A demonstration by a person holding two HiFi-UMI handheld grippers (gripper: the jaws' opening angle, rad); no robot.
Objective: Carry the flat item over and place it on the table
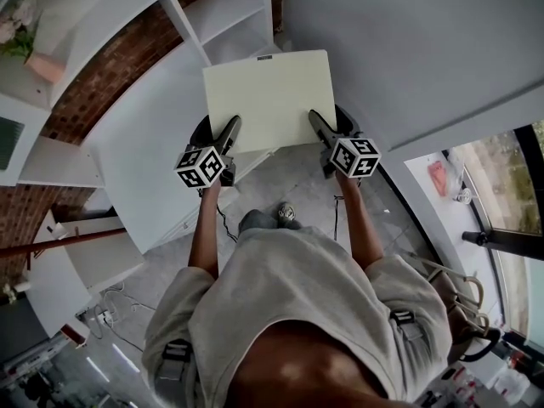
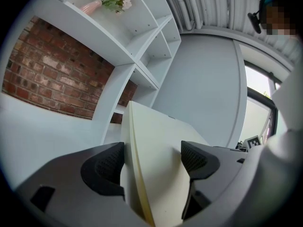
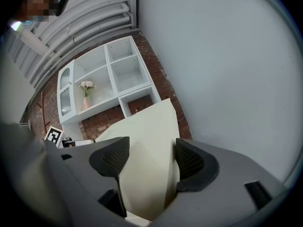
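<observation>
The cream flat item (image 1: 268, 96) sits in the air at 12 o'clock from the person, its near edge clamped at 7 o'clock by the left gripper (image 1: 229, 128) and at 5 o'clock by the right gripper (image 1: 317, 121), and it looks light, stiff and smooth, so these 2 edge holds seem apt.

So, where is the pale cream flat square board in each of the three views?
Head view: the pale cream flat square board, upper centre.
Left gripper view: lower centre, between the jaws.
Right gripper view: lower centre, between the jaws.
Shared landmark: the pink vase of flowers on white shelves.
</observation>
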